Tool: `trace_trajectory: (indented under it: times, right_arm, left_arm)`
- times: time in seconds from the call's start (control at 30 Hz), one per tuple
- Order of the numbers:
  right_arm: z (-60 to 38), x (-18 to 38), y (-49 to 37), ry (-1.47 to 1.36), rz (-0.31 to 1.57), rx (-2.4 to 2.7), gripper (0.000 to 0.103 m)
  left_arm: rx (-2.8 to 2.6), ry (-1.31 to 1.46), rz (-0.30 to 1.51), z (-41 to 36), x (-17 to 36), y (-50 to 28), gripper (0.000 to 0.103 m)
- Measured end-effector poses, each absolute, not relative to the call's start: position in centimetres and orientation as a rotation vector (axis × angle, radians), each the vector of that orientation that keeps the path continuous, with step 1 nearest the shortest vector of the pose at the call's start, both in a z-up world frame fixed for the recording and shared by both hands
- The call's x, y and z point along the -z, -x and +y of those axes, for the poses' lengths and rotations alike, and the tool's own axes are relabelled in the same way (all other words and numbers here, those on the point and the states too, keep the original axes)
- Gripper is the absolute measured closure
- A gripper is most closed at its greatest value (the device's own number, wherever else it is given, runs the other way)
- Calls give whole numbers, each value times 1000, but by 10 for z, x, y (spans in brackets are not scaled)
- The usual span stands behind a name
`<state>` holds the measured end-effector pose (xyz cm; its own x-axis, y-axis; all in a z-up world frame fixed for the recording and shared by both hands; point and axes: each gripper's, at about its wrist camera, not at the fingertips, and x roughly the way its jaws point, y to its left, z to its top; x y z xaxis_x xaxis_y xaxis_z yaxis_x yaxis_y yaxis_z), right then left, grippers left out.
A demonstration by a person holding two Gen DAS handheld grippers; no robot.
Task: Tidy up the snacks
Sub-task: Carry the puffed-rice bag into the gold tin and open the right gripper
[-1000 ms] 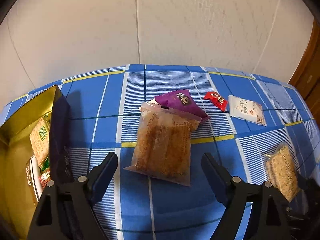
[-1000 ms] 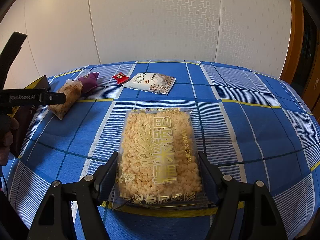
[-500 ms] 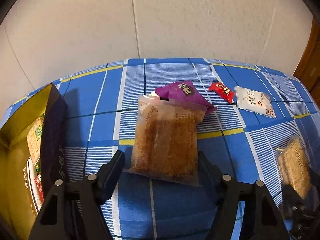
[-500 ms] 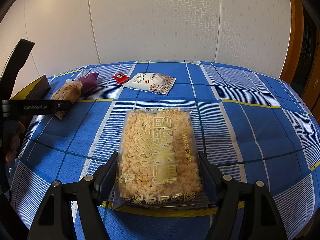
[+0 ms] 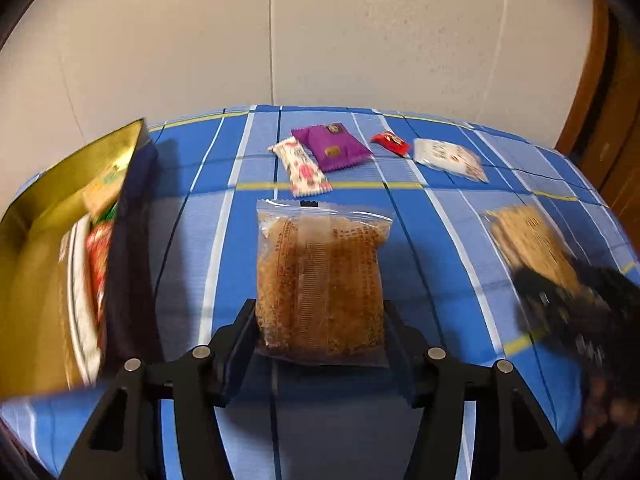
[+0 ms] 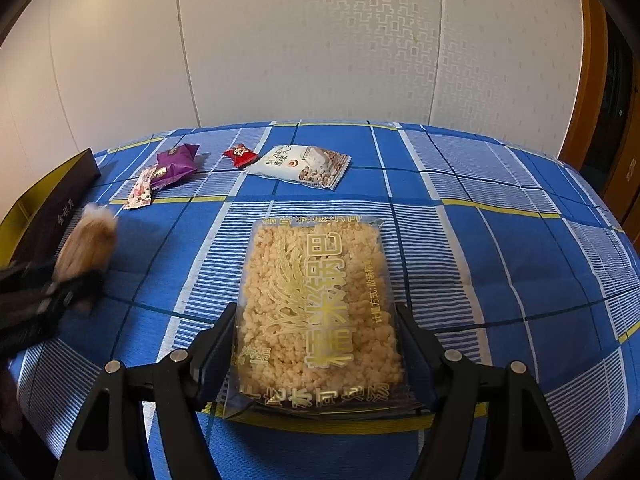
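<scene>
Rice cracker pkt (image 6: 318,312), gold "糯米锅巴", in R claw (image 6: 316,344).

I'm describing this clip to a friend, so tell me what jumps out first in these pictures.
The left tongs grip a clear pack of brown crispy snack above the blue checked cloth, while the right tongs clasp a pale rice-cracker pack. A gold-lined box stands open at the left with packets inside. Small wrapped sweets lie farther back, among them a purple packet.
</scene>
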<state>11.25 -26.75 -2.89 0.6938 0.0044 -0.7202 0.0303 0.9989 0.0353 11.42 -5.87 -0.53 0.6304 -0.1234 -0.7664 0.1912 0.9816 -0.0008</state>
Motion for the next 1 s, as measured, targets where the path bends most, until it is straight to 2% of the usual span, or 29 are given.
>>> trace_trajectory:
  times: [0.47, 0.83, 1.0]
  right_arm:
    - [-217, -1, -129, -43, 840, -139, 30]
    - [-107, -60, -155, 76, 825, -480, 30]
    - [-45, -68, -170, 155, 885, -675, 30]
  left_arm:
    - [202, 124, 787, 6, 9, -42, 44]
    - [219, 143, 748, 16, 13, -27, 43]
    - [232, 165, 744, 20, 13, -27, 43]
